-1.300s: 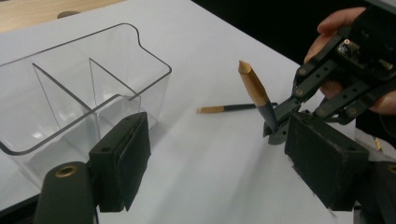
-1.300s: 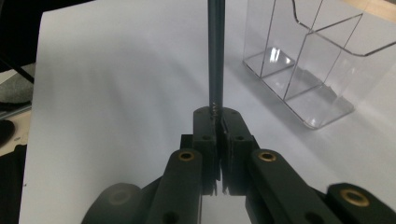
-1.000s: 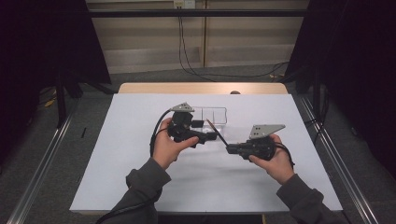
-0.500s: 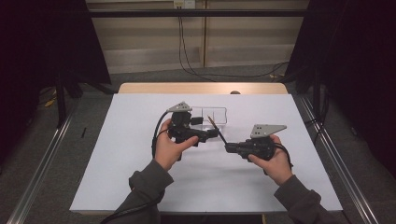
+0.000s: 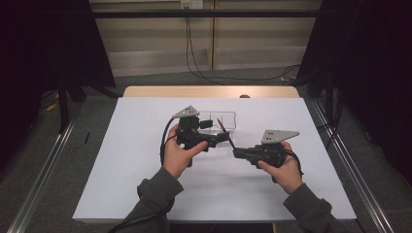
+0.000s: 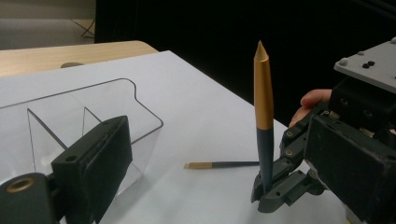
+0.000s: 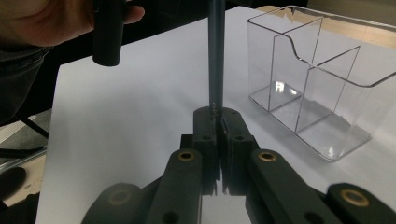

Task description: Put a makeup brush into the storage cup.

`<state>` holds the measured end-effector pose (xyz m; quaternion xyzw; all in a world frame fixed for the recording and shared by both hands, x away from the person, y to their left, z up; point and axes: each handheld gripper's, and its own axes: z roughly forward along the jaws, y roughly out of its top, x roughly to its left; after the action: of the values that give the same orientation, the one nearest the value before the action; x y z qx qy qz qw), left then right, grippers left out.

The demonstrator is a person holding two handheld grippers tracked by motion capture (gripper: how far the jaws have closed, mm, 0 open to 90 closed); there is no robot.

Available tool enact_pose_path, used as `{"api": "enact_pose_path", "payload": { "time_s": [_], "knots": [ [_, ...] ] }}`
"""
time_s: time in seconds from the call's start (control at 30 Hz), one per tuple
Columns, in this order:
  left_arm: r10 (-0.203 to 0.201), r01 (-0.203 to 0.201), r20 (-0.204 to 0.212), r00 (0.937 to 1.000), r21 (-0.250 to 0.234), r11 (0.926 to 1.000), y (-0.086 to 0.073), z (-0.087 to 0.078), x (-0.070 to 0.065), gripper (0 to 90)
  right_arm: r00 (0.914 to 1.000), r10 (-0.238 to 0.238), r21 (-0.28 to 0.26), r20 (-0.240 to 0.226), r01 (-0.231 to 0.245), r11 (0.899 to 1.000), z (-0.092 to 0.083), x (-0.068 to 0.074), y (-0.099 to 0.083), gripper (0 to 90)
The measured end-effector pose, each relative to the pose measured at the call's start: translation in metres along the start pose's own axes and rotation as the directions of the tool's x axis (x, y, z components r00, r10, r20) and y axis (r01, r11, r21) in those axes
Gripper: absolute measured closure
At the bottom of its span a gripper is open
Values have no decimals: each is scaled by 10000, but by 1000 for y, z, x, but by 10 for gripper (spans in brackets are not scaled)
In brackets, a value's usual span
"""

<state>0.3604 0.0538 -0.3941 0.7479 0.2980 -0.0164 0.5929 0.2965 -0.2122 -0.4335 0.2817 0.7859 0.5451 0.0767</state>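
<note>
A pen [image 6: 263,93] with a gold top and dark lower shaft stands upright in the middle of the white table [image 5: 145,184]. My right gripper [image 7: 218,116] is shut on its lower end, also seen from above [image 5: 235,153]. My left gripper [image 6: 217,140] faces it from the left [image 5: 219,137]. Its jaws have just been opening and stand wide, one on each side of the pen without touching it. A clear divided organizer [image 5: 221,120] stands just behind both grippers [image 7: 317,93]. A second thin brush [image 6: 219,164] lies flat on the table beyond the pen.
The white sheet leaves a bare wooden strip [image 5: 209,91] at the far edge, with a small dark object [image 5: 244,96] on it. Dark curtains hang on both sides. Metal rails [image 5: 43,170] run along the floor beside the table.
</note>
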Motion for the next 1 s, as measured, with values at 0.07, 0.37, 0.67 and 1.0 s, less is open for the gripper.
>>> {"api": "enact_pose_path", "payload": {
  "time_s": [0.07, 0.37, 0.67, 1.0],
  "knots": [
    [59, -59, -13, 10000, -92, 9999, 0, 0, 0, 76, 10000, 26, -39, -18, -26, 10000, 1, 1, 0, 864],
    [-37, 39, 43, 10000, -423, 9991, 0, -1, -1, 120, 10000, 47, -204, -36, -48, 9998, 2, 2, 1, 864],
    [106, -93, 158, 9998, -758, 9971, 0, -2, -2, 251, 9999, 146, -394, -21, -147, 9991, 4, 3, 1, 864],
    [-236, 306, 718, 9971, -979, 9947, -2, -4, -2, 511, 9997, 210, -446, 117, -205, 9988, 5, 3, 1, 864]
  ]
}}
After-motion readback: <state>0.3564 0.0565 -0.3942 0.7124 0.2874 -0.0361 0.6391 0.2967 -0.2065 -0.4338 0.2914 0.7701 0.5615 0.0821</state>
